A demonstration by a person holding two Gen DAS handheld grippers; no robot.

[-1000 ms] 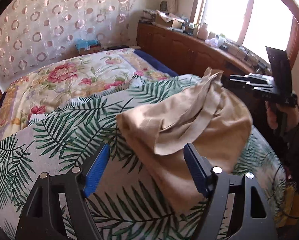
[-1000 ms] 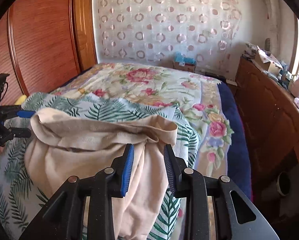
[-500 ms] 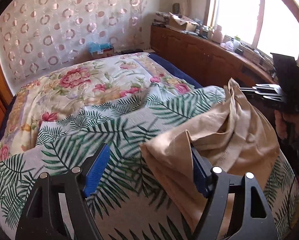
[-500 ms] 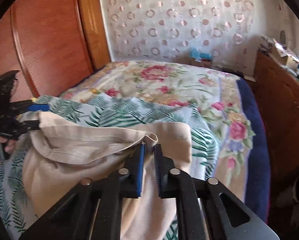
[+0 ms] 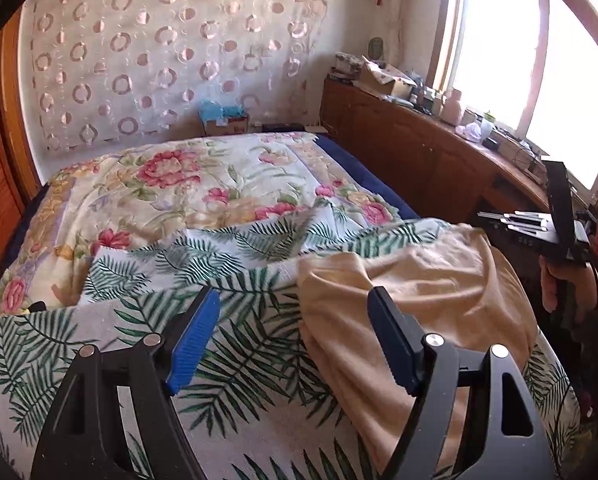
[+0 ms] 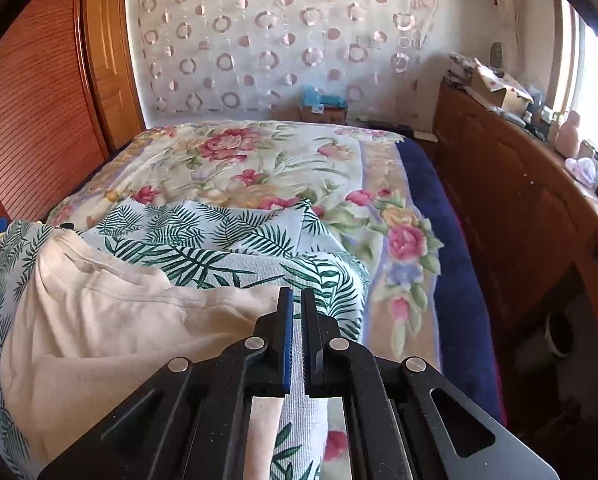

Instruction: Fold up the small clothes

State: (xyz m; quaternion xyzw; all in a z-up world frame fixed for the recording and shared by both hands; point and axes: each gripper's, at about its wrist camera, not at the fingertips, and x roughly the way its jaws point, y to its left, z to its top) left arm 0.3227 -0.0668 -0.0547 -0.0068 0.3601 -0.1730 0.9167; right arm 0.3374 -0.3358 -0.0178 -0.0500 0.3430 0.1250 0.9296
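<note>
Through the left wrist camera, the left gripper (image 5: 293,344) is hovering with its jaws spread wide over the palm-leaf bedspread (image 5: 235,364), holding nothing. The beige garment (image 5: 419,296) is lying rumpled on that bedspread, its near edge bunching against the right-hand blue pad without being pressed. Farther right, the right gripper (image 5: 499,220) is reaching in above the garment's far side, a hand (image 5: 567,284) gripping its handle. If the left jaws are closing from here, they are likely catching bedspread along with cloth, or missing the hem.

Through the right wrist camera, the right gripper (image 6: 294,300) is showing its jaws pressed together, and no cloth is visible in the narrow slit between the pads; the garment (image 6: 111,320) is sitting just beside and under the left finger. The likely failure is an empty pinch: any pull from here is leaving the corner behind, or dragging the folded leaf-print cover (image 6: 259,252) and wrinkling the work surface.
</note>
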